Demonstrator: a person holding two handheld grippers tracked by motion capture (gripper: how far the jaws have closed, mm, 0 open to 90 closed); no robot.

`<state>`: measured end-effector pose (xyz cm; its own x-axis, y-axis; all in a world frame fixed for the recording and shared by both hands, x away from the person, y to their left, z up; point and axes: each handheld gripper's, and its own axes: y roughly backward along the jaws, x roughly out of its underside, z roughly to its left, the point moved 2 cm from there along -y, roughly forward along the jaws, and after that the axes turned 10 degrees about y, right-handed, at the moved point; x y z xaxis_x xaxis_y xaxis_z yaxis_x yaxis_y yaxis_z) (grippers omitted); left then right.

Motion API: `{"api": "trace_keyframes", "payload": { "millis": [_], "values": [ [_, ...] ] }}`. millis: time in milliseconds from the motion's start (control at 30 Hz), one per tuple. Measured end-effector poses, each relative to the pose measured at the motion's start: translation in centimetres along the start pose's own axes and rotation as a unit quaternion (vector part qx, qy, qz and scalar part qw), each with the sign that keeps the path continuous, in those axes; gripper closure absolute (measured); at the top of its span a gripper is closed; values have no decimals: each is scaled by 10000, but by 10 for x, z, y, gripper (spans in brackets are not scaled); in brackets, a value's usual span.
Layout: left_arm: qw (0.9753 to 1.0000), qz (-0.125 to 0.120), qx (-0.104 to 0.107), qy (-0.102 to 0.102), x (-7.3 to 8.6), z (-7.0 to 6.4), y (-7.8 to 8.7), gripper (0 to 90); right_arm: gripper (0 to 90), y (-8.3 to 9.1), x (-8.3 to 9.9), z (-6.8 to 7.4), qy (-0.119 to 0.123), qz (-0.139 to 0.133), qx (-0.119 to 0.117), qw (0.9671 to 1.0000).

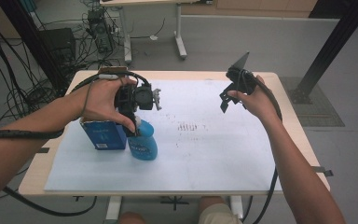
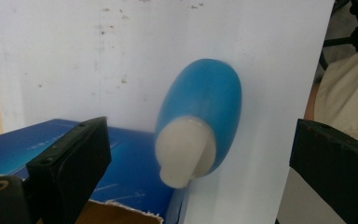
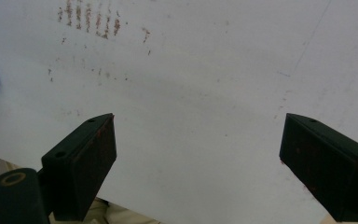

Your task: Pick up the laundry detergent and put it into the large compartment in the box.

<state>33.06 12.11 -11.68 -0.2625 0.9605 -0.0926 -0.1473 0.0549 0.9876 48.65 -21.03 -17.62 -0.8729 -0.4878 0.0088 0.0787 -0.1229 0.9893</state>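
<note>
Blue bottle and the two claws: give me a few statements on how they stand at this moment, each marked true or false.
1. The left claw is open above the blue bottle. True.
2. The blue bottle lies on its side. False: it stands upright, white cap on top.
3. The blue box stands right beside the bottle. True.
4. The right claw is shut on the bottle. False: it is open, over the bare white sheet, with nothing between its jaws.
5. The bottle sits at the right end of the table. False: it stands toward the left, under the left claw.
</note>
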Motion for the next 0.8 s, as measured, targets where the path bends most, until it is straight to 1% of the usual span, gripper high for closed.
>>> {"api": "trace_keyframes", "payload": {
  "millis": [167,267,400,567,600,733,800],
  "values": [
    [10000,25,-4,-12,0,1,-4,58,107,-3,-2,2,28,24,-35,10000],
    [10000,-7,31,-56,2,2,-9,59,107,-4,-3,3,31,16,-22,10000],
    [9999,-68,99,-45,4,3,-14,58,107,-3,-2,5,-12,4,6,10000],
    [9998,-91,115,-111,6,4,-20,58,107,-4,-2,5,-24,1,19,10000],
    [9998,-82,157,-102,7,5,-21,58,107,-4,-2,6,-31,-2,29,10000],
    [9997,-84,198,-122,8,7,-28,58,107,-4,-2,6,-55,-6,31,10000],
    [9995,-97,296,-98,8,10,-31,58,107,-5,-2,5,-65,-11,34,10000]
  ]
}}
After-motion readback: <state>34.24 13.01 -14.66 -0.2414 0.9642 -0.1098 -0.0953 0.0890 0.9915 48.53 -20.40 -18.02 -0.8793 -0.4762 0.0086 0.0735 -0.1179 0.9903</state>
